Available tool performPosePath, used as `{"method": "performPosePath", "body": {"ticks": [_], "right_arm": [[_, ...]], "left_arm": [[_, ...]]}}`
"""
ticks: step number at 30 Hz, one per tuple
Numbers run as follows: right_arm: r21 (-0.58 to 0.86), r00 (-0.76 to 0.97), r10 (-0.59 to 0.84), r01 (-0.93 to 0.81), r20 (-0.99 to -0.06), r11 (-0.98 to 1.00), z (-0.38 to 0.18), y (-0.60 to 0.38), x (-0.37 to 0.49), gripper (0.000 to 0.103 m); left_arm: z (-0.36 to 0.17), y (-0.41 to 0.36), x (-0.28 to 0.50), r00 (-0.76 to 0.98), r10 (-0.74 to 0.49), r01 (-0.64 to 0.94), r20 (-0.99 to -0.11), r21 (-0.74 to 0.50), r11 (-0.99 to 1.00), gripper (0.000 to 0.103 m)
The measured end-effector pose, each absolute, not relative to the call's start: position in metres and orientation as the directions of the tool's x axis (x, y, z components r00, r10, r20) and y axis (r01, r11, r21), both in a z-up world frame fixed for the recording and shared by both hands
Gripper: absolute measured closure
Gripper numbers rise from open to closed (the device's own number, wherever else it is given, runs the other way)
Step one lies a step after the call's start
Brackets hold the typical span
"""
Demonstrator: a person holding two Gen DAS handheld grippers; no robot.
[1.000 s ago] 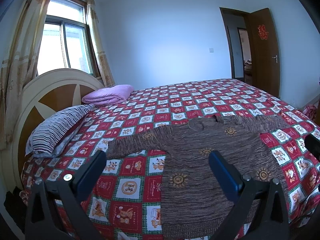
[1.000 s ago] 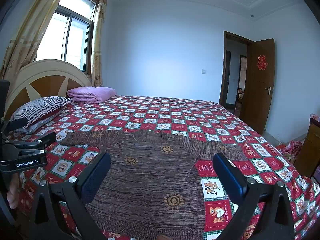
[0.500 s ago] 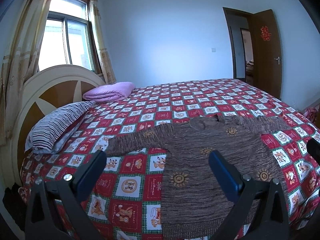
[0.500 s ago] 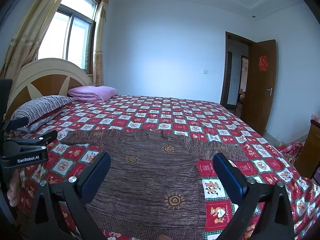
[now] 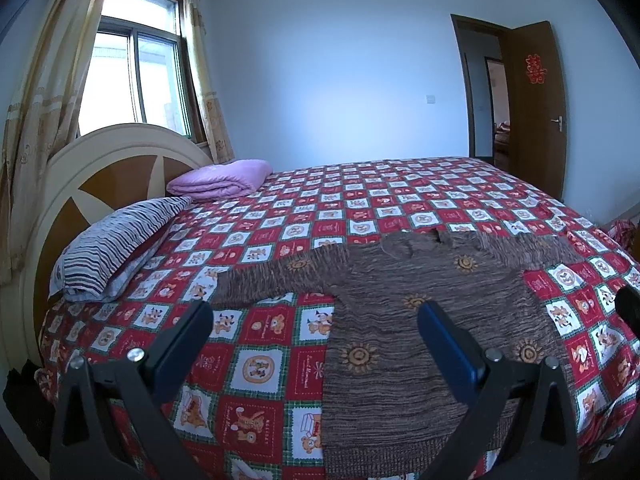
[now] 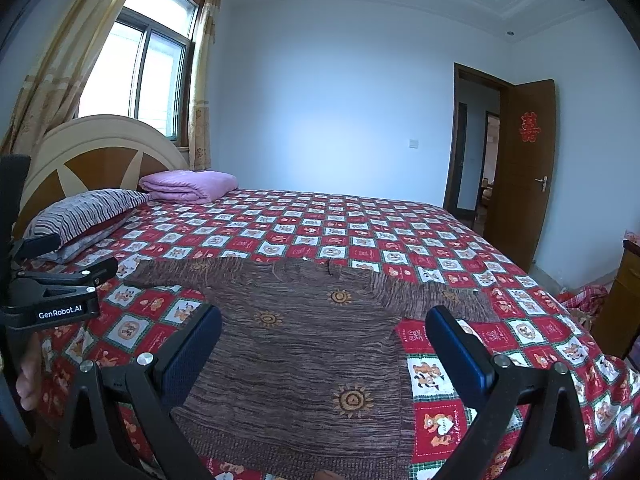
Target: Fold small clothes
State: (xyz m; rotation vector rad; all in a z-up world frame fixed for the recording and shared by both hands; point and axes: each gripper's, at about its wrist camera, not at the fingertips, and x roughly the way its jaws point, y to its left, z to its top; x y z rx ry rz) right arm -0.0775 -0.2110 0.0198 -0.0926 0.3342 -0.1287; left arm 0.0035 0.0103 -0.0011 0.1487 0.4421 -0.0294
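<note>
A brown knit sweater (image 5: 416, 320) with small sun motifs lies flat on the bed, sleeves spread to both sides; it also shows in the right wrist view (image 6: 304, 344). My left gripper (image 5: 314, 320) is open and empty, held above the bed's near edge over the sweater's left side. My right gripper (image 6: 322, 328) is open and empty, held above the sweater's lower body. The left gripper's body (image 6: 56, 304) shows at the left edge of the right wrist view.
The bed has a red checked bedspread (image 5: 360, 208). A striped pillow (image 5: 116, 240) and a folded pink blanket (image 5: 224, 180) lie by the round headboard (image 5: 96, 168). A window is behind. An open brown door (image 5: 536, 112) stands at the right.
Both views shift only slightly; the left view has drifted a little. The sweater has not moved and both grippers stay open.
</note>
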Motion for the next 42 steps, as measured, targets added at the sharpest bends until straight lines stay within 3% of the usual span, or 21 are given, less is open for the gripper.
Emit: {"method": "performPosePath", "body": {"ticks": [35, 42], "right_arm": [[-0.117, 0.940, -0.066, 0.028, -0.334, 0.993, 0.011, -0.210, -0.073, 0.001], [-0.084, 0.906, -0.037, 0.002, -0.422, 0.996, -0.013, -0.234, -0.043, 0.001]], "left_arm": [[-0.014, 0.011, 0.008, 0.895, 0.005, 0.058, -0.446, 0.127, 0.990, 0.000], [-0.038, 0.013, 0.043, 0.857, -0.015, 0.068, -0.516, 0.084, 0.994, 0.000]]}}
